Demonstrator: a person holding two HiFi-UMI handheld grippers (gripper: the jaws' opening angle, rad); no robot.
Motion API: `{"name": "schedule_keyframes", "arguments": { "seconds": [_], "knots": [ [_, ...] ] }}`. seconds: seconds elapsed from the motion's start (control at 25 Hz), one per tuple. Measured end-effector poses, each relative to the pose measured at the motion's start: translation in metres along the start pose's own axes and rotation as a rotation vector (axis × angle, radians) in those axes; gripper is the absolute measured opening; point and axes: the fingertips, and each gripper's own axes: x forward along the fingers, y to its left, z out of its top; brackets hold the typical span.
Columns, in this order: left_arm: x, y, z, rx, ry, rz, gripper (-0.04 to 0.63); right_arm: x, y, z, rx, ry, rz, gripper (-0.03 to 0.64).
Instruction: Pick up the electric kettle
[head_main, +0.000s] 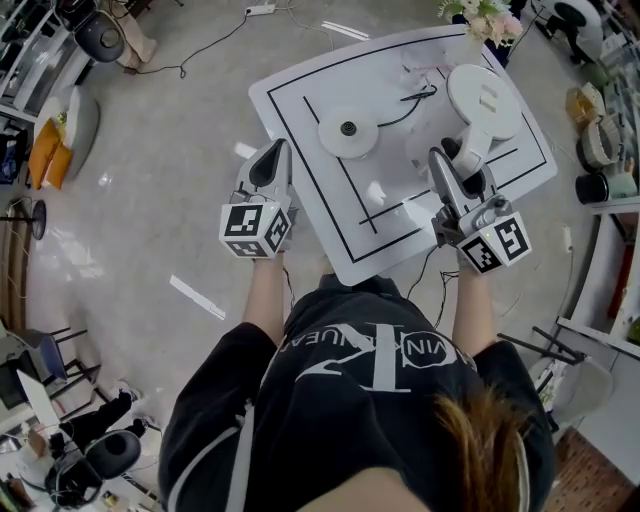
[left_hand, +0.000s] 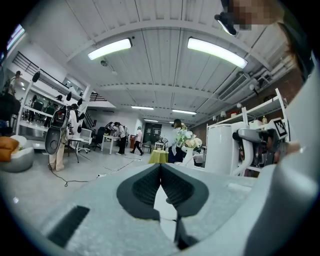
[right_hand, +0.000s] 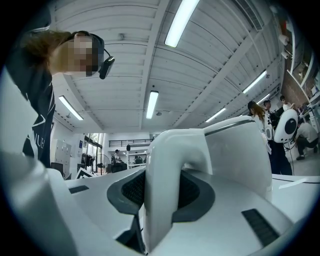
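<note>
The white electric kettle (head_main: 483, 98) is at the right of the white table (head_main: 300, 90), away from its round base (head_main: 348, 132). My right gripper (head_main: 447, 165) is shut on the kettle's curved handle (right_hand: 167, 170), with the kettle body (right_hand: 240, 150) just beyond the jaws. Whether the kettle rests on the table or hangs just above it I cannot tell. My left gripper (head_main: 278, 150) is at the table's left edge, shut with nothing in it (left_hand: 160, 166). From the left gripper view the kettle (left_hand: 220, 147) shows to the right.
A black cord (head_main: 405, 105) runs from the base across the table. Flowers (head_main: 490, 20) stand past the far edge. Shelves with containers (head_main: 600, 140) line the right side. A cable (head_main: 215, 45) and white strips lie on the floor to the left.
</note>
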Motion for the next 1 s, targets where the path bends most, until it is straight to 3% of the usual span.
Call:
{"name": "schedule_keyframes", "arguments": {
  "seconds": [1.0],
  "knots": [
    [-0.006, 0.008, 0.015, 0.001, -0.027, 0.037, 0.011, -0.001, -0.015, 0.004, 0.005, -0.007, -0.03, 0.114]
  ]
}}
